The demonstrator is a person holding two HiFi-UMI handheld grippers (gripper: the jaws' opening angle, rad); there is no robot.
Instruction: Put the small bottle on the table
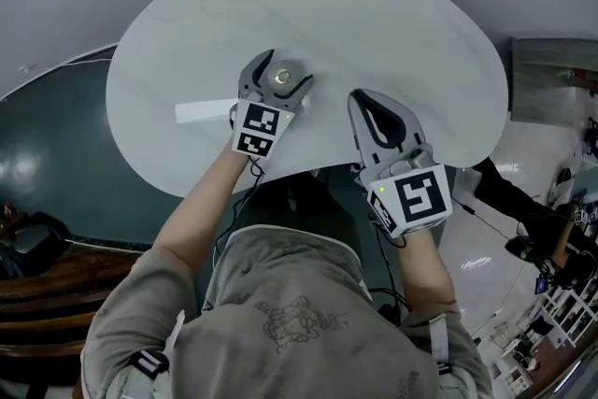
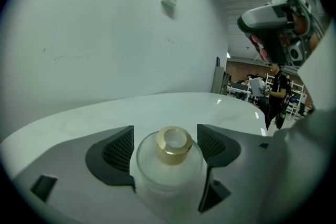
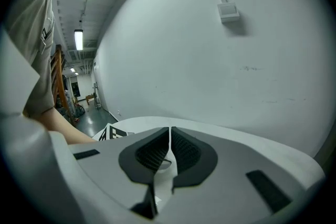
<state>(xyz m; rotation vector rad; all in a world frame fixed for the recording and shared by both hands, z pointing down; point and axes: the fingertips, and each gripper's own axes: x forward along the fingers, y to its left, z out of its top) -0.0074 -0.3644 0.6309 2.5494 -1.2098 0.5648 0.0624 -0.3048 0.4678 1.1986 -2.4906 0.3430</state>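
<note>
A small frosted bottle point(image 1: 283, 76) with a gold cap stands upright between the jaws of my left gripper point(image 1: 288, 68), over the near middle of the round white table point(image 1: 374, 5). In the left gripper view the bottle point(image 2: 169, 162) fills the gap, and both dark pads point(image 2: 116, 152) press its sides, so the left gripper point(image 2: 165, 140) is shut on it. Whether its base touches the tabletop is hidden. My right gripper point(image 1: 363, 98) hovers to the right, near the table's front edge, shut with nothing in it; its pads point(image 3: 184, 150) meet at a thin seam.
A flat white strip point(image 1: 204, 111) lies on the table just left of the left gripper. Dark wooden furniture point(image 1: 37, 271) stands at the lower left, and a grey box point(image 1: 551, 79) at the right. A white wall point(image 2: 105, 29) rises behind the table.
</note>
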